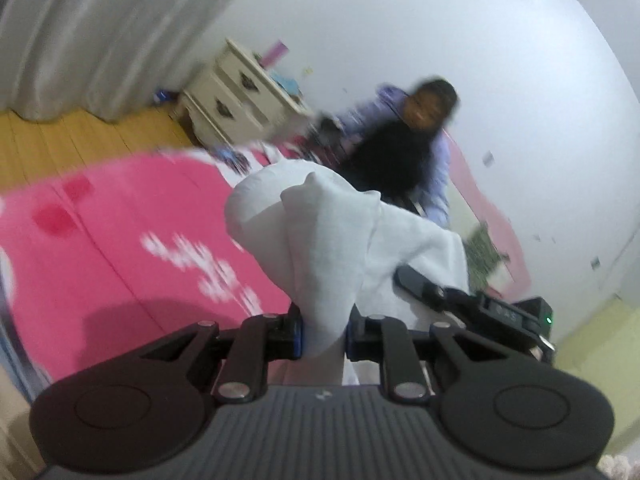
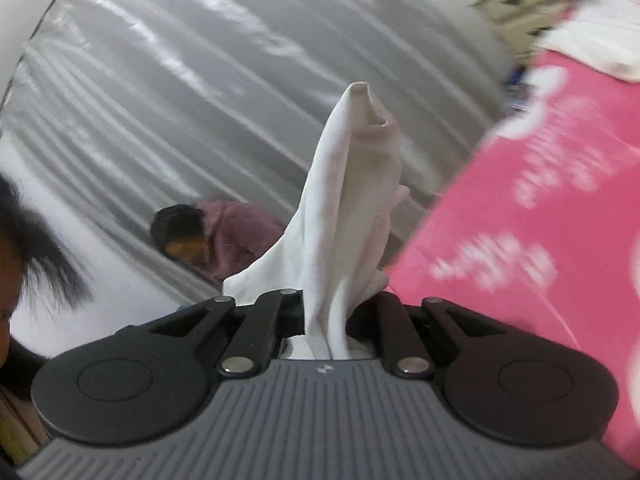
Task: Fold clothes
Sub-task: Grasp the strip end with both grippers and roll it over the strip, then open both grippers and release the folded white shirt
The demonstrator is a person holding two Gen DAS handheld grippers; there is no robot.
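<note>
A white garment [image 1: 320, 232] bunches up between the jaws of my left gripper [image 1: 324, 334], which is shut on it above the pink mat [image 1: 100, 240]. Its cloth drapes to the right over another black gripper [image 1: 480, 312]. In the right wrist view a twisted fold of the white garment [image 2: 352, 200] stands up from my right gripper [image 2: 326, 320], which is shut on it. The cloth hides the fingertips of both grippers. Everything behind the cloth is blurred.
A person in a lilac top [image 1: 416, 140] crouches at the mat's far side beside a cream drawer chest [image 1: 240, 96]. Another person in a mauve top [image 2: 224, 240] sits before grey curtains [image 2: 200, 80]. More white cloth [image 2: 600, 40] lies on the pink mat [image 2: 540, 220]. Wooden floor [image 1: 80, 136] lies left.
</note>
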